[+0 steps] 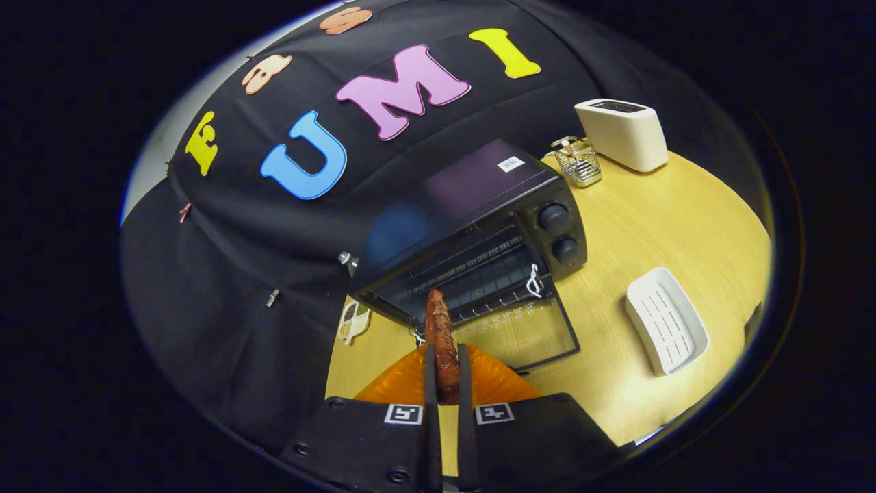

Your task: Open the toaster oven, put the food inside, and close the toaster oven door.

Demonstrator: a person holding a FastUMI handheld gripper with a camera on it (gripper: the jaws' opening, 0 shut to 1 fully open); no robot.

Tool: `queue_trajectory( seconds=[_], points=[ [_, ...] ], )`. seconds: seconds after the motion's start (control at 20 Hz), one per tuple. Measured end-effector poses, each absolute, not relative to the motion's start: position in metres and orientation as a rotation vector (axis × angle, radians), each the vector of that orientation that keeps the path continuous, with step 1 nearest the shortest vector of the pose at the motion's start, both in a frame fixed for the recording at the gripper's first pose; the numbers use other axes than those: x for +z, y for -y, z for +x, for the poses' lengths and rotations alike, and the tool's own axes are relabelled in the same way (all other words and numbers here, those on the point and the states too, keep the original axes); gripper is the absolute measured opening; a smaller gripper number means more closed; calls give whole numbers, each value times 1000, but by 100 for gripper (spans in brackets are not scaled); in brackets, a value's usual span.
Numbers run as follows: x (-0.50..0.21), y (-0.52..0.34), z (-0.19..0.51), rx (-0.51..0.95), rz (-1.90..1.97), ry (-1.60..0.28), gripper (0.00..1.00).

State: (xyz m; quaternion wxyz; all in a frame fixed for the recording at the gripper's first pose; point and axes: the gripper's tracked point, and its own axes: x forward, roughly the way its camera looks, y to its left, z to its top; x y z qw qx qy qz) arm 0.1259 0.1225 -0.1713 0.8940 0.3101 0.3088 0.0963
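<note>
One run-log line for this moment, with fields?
tongs: shut on sausage | toaster oven: door open | sausage: above door, not yet inside

Wooden table (pixel 657 233) under toaster oven (pixel 479 239), tray (pixel 666 330)

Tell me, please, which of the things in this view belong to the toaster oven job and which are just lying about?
Job:
- black toaster oven, glass door folded down open
- reddish-brown sausage-like food, clamped in the gripper

Lying about:
- cream slot toaster
- small wire basket
- white slotted tray
- orange plate under the fingers
- small patterned dish beside the oven
</note>
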Motion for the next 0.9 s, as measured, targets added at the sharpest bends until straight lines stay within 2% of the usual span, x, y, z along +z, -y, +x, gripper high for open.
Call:
queue_trajectory(
  seconds=[0.4,0.65,0.9],
  points=[
    [-227,-147,199,121,757,-531,13],
    [-221,-156,241,111,792,-389,13],
    [-237,-152,262,86,734,-323,13]
  ],
)
